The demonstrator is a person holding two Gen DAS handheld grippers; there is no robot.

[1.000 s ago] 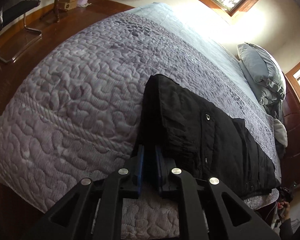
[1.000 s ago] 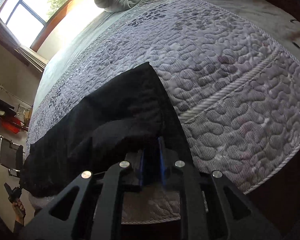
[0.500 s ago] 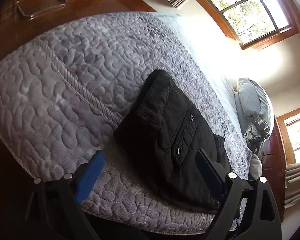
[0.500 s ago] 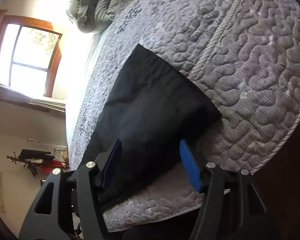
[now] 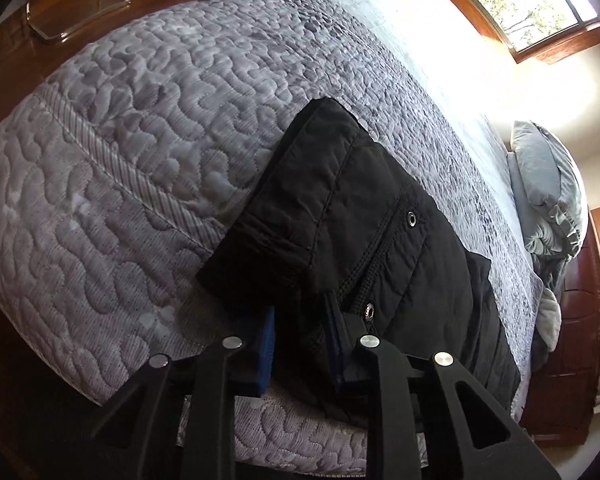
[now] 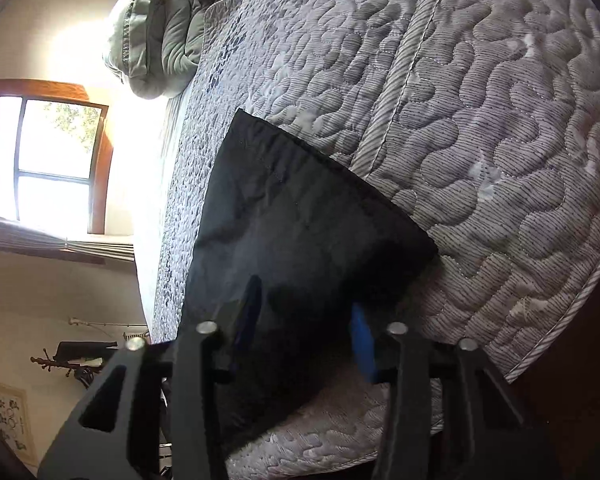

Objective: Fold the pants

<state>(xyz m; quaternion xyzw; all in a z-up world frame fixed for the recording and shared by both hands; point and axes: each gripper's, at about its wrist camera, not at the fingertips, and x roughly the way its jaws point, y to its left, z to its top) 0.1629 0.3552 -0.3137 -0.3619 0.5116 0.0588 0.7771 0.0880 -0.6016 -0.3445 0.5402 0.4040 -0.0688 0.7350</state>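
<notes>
Black pants (image 5: 364, 232) lie folded on a grey quilted bed (image 5: 148, 128) near its front edge. In the left wrist view the snap pocket end faces me. My left gripper (image 5: 300, 332) is partly open, its blue pads either side of the pants' near edge, cloth between them. In the right wrist view the plain hem end of the pants (image 6: 300, 232) lies flat. My right gripper (image 6: 306, 332) is open, its pads either side of the near edge of the pants, not pinching them.
Grey pillows (image 5: 548, 192) lie at the head of the bed, also in the right wrist view (image 6: 160, 28). Wooden floor and a chair frame (image 5: 76, 4) are beyond the bed's far side. A window (image 6: 48, 160) is behind.
One second ago both grippers were shut on the pants. They opened wide and let go. Now both have narrowed again around the near edge, the left more than the right.
</notes>
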